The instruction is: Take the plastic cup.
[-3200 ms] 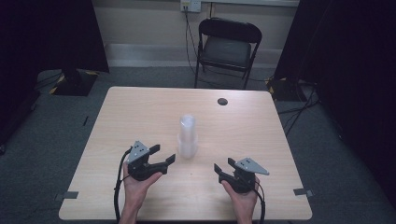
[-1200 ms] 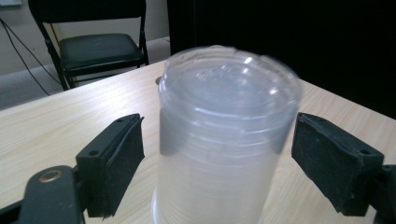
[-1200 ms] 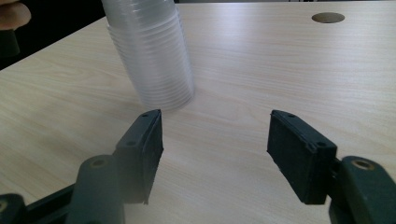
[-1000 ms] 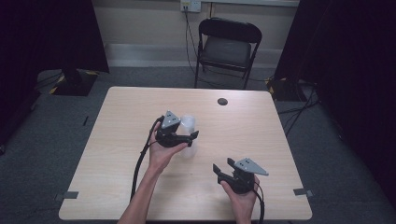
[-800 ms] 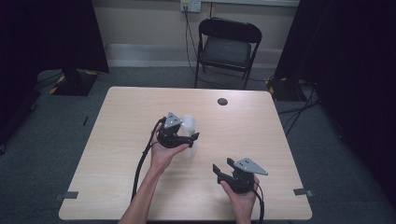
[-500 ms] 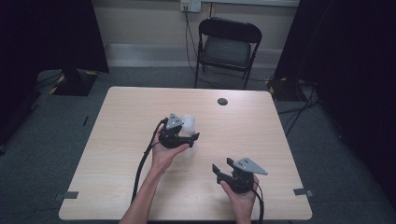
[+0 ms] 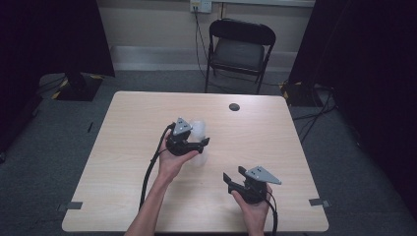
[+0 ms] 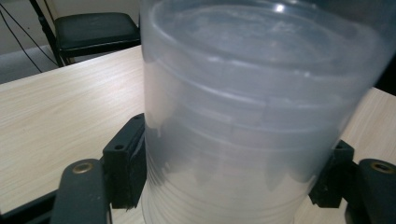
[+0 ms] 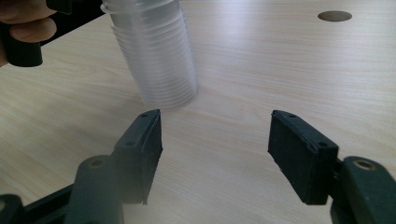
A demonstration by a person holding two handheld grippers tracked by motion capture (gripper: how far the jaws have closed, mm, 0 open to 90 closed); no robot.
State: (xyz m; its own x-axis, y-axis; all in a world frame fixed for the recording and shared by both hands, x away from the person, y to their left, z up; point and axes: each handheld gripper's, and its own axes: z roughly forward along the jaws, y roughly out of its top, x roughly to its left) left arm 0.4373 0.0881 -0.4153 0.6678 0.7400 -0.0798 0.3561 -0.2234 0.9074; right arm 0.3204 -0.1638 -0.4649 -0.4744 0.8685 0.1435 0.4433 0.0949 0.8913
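Observation:
A tall stack of clear plastic cups (image 7: 198, 128) stands upright near the middle of the table. My left gripper (image 7: 199, 145) reaches it from the near left. In the left gripper view the stack of cups (image 8: 243, 116) sits between the two black pads (image 8: 126, 168), which press on its sides low down. My right gripper (image 7: 234, 174) is held low over the table's near right, apart from the stack. Its jaws stand wide open with nothing between them in the right gripper view (image 9: 215, 140), where the stack (image 9: 156, 60) stands farther off to the left.
The light wooden table (image 7: 275, 137) has a dark round hole (image 7: 234, 106) near its far edge. A black folding chair (image 7: 241, 49) stands behind the table. Black cables trail from both grippers toward the near edge.
The left gripper has moved from the near left of the table up to the stack and stays around it. The right gripper has barely moved.

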